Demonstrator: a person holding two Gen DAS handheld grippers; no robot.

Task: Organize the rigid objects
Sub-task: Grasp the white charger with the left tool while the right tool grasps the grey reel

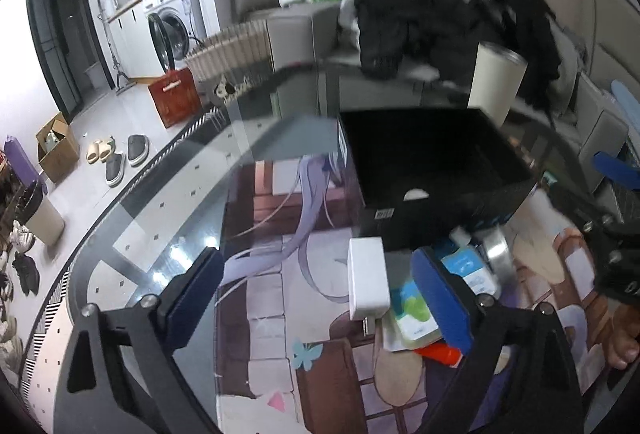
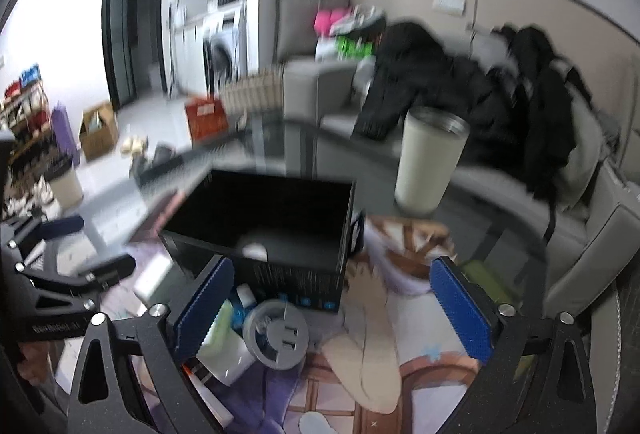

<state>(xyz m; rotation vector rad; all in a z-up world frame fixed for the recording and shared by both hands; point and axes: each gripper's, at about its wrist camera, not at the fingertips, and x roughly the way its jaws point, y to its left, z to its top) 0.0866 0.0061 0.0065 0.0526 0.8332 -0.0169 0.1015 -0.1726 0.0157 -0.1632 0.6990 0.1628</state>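
Right wrist view: small items pile (image 2: 256, 334) sits between and just ahead of the right gripper (image 2: 334, 310), jaws wide, nothing held. Black box (image 2: 276, 234) beyond, open-topped, something pale inside. Left gripper (image 1: 320, 298) spread wide too, white adapter (image 1: 367, 278) between its fingers, untouched. Labels unreadable.

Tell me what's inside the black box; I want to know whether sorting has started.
Inside the black box only one pale rounded thing shows, low against the near wall. The rest of the interior looks dark and bare; the near wall hides the floor just behind it.
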